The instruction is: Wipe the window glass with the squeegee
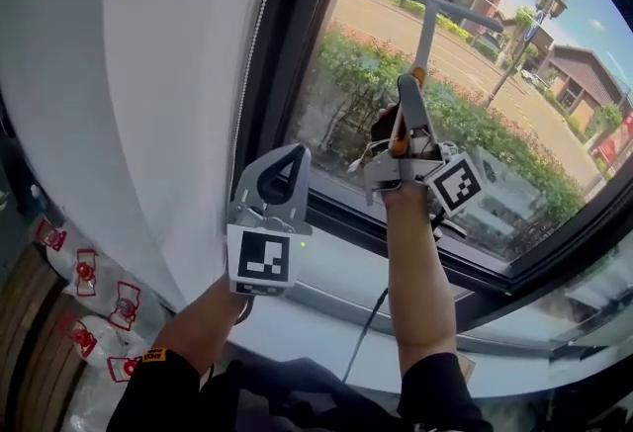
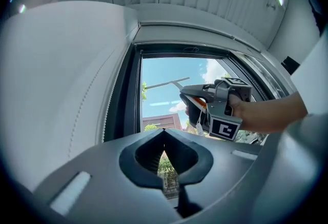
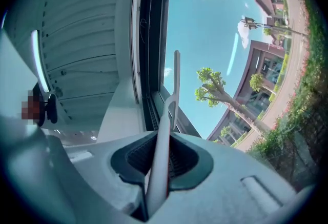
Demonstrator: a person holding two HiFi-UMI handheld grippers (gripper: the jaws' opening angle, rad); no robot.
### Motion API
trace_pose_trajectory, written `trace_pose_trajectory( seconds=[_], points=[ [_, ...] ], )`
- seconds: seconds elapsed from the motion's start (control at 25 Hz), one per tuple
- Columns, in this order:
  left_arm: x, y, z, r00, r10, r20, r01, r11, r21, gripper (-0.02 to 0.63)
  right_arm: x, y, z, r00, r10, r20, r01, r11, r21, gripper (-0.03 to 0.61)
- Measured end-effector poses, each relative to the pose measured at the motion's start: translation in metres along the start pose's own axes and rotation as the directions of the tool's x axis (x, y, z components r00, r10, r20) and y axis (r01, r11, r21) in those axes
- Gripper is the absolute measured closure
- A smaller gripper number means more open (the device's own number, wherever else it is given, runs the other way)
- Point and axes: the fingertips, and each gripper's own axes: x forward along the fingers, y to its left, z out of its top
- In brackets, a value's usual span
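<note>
Squeegee (image 3: 163, 156) handle clamped between right gripper (image 1: 408, 104) jaws, shaft pointing up, blade crosswise high against the glass (image 1: 534, 94); can't tell if it actually touches. Left gripper (image 2: 164, 133) jaws closed, nothing in them, held lower left, in front of the dark frame (image 1: 297, 35) beside the white blind (image 1: 168, 74).

White curtain (image 1: 148, 74) at left — red-and-white packets (image 1: 126, 304) below.

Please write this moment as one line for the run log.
right gripper: shut on squeegee | squeegee: held high at window glass | left gripper: shut, empty, near curtain
</note>
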Motion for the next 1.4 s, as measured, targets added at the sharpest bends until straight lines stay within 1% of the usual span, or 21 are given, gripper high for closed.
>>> trace_pose_trajectory(
  seconds=[0.12,0.24,0.32,0.4,0.64,0.8,0.88,0.96,1.08,1.16,1.28,1.4],
  points=[
    [0.000,0.004,-0.017,1.000,-0.016,-0.022,0.016,1.000,-0.022,0.595,0.003,-0.004,-0.011,1.000,-0.020,0.010,0.020,1.000,0.015,0.529],
    [-0.004,0.006,-0.023,0.998,-0.030,-0.046,0.029,0.999,-0.029,0.595,-0.001,-0.006,-0.020,0.999,-0.031,0.012,0.031,0.999,0.024,0.529],
    [-0.005,0.005,-0.025,0.998,-0.046,-0.042,0.044,0.998,-0.035,0.595,-0.009,-0.007,-0.028,0.999,-0.041,0.013,0.041,0.998,0.041,0.529],
    [-0.008,0.003,-0.032,0.997,-0.055,-0.048,0.052,0.997,-0.054,0.595,-0.023,-0.011,-0.044,0.998,-0.061,0.007,0.061,0.996,0.067,0.529],
    [-0.020,-0.009,-0.076,0.987,-0.076,-0.145,0.062,0.993,-0.103,0.595,-0.081,-0.032,-0.105,0.990,-0.142,-0.018,0.143,0.978,0.152,0.529],
    [-0.032,-0.016,-0.107,0.972,-0.053,-0.229,0.029,0.994,-0.105,0.595,-0.116,-0.042,-0.131,0.981,-0.192,-0.035,0.195,0.962,0.190,0.529],
    [-0.036,-0.022,-0.115,0.970,-0.063,-0.235,0.035,0.992,-0.119,0.595,-0.130,-0.045,-0.139,0.978,-0.203,-0.044,0.207,0.959,0.192,0.529],
    [-0.037,-0.026,-0.121,0.969,-0.066,-0.239,0.035,0.991,-0.131,0.595,-0.136,-0.047,-0.142,0.977,-0.205,-0.055,0.211,0.959,0.188,0.529],
    [-0.037,-0.030,-0.131,0.964,-0.046,-0.260,0.001,0.985,-0.171,0.595,-0.140,-0.047,-0.142,0.977,-0.200,-0.069,0.210,0.961,0.183,0.529],
    [-0.036,-0.033,-0.135,0.963,-0.042,-0.268,-0.003,0.986,-0.164,0.595,-0.142,-0.047,-0.142,0.978,-0.193,-0.078,0.204,0.961,0.185,0.529],
    [-0.032,-0.039,-0.132,0.964,-0.039,-0.264,-0.007,0.985,-0.171,0.595,-0.143,-0.042,-0.138,0.982,-0.171,-0.086,0.185,0.963,0.194,0.529],
    [-0.026,-0.041,-0.124,0.968,-0.033,-0.249,-0.009,0.987,-0.163,0.595,-0.137,-0.029,-0.123,0.988,-0.134,-0.078,0.145,0.977,0.157,0.529]
  ],
)
